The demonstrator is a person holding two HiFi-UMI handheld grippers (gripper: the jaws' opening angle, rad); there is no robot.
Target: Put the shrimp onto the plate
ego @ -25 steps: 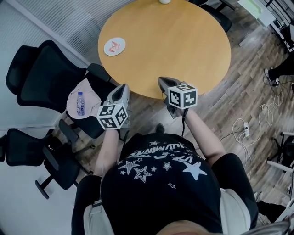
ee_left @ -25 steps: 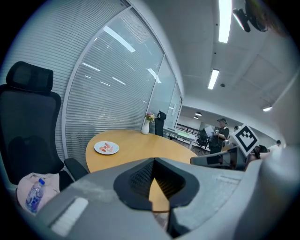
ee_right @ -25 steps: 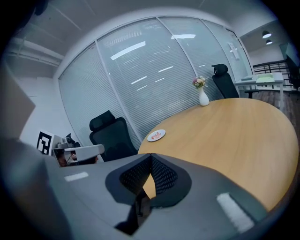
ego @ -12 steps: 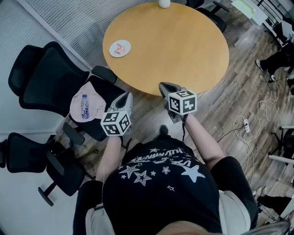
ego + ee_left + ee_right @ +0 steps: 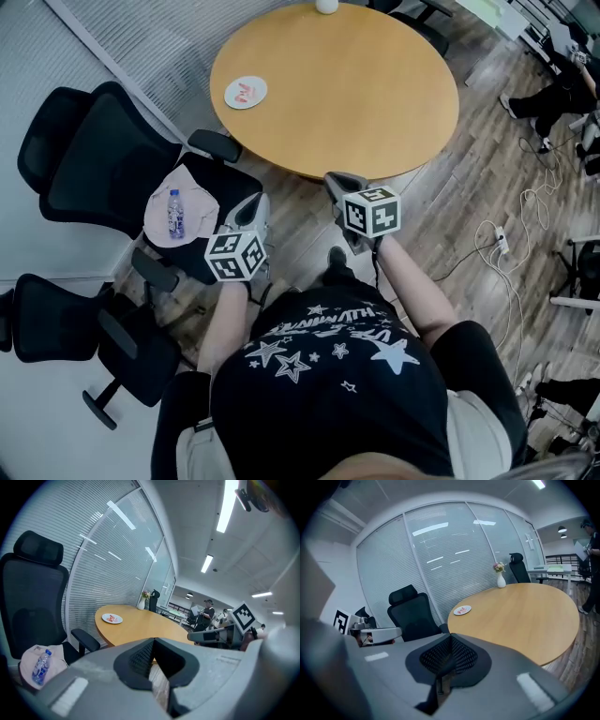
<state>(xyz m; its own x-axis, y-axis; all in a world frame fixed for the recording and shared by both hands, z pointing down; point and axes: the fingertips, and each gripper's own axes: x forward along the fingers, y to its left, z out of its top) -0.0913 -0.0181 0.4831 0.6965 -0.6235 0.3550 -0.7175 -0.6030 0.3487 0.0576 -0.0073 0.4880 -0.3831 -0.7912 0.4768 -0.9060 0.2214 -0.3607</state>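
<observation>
Shrimp well beyond left gripper

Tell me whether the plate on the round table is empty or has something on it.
Not empty: the plate holds a few pinkish-red pieces, visible in all three views; they are too small to identify.

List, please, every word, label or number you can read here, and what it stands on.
Nothing reads clearly.
T-shirt: white lettering among stars, upside down, too distorted to read.
Bottle label: too small to read.
Marker cubes: black-and-white square codes, no words.
</observation>
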